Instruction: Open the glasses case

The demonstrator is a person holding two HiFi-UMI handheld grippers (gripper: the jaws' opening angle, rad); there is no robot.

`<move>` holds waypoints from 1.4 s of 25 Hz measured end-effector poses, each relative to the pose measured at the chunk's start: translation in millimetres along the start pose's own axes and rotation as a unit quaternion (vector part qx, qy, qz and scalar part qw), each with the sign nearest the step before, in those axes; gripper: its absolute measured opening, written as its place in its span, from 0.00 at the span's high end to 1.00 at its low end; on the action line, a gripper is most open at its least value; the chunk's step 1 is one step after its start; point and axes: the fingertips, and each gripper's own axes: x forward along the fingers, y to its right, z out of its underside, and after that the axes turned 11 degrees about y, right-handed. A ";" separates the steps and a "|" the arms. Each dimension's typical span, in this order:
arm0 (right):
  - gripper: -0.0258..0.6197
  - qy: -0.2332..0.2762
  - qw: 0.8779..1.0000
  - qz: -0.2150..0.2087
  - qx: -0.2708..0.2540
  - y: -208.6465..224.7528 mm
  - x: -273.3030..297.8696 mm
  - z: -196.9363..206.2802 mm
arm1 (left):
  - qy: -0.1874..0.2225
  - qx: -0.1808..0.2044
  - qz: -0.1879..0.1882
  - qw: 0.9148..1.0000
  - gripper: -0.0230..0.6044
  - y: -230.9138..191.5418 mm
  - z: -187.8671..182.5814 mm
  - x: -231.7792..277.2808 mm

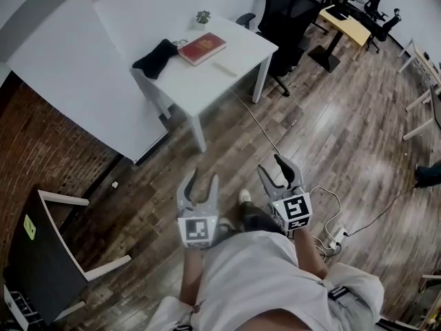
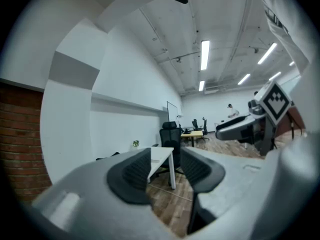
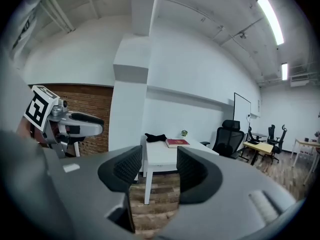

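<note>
Since the table (image 1: 234,43) is well away, the head view says walk close first, then hold one end and lift the lid slowly. On it lies a black case (image 1: 156,58), I think, near a red book (image 1: 202,48). The left gripper (image 1: 204,179) and right gripper (image 1: 275,169) hang over a wood floor (image 1: 324,129). Left gripper view: jaws apart, nothing between. Right gripper view: jaws apart and empty too, facing the white table, with a brick wall (image 3: 95,99) beside.
</note>
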 end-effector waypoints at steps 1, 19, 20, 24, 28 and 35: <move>0.64 0.000 1.000 0.002 0.000 1.5 3.7 -0.8 | -0.001 -0.001 0.000 1.000 0.68 -2.3 1.0 2.7; 0.64 0.009 1.000 0.004 0.010 58.9 84.9 4.5 | -0.005 0.003 0.008 1.000 0.68 -33.4 15.5 97.2; 0.64 0.010 1.000 0.003 0.011 62.2 89.1 4.2 | -0.006 0.004 0.007 1.000 0.68 -34.9 15.6 101.9; 0.64 0.011 1.000 -0.002 0.015 76.0 105.8 3.9 | -0.010 0.008 0.003 1.000 0.68 -40.7 15.3 119.8; 0.64 0.011 1.000 -0.008 0.018 92.1 118.6 3.0 | -0.015 0.010 -0.003 1.000 0.68 -42.3 14.6 139.2; 0.64 0.012 0.999 -0.022 0.023 125.6 133.8 7.2 | -0.020 0.020 -0.013 1.000 0.68 -37.1 13.4 176.4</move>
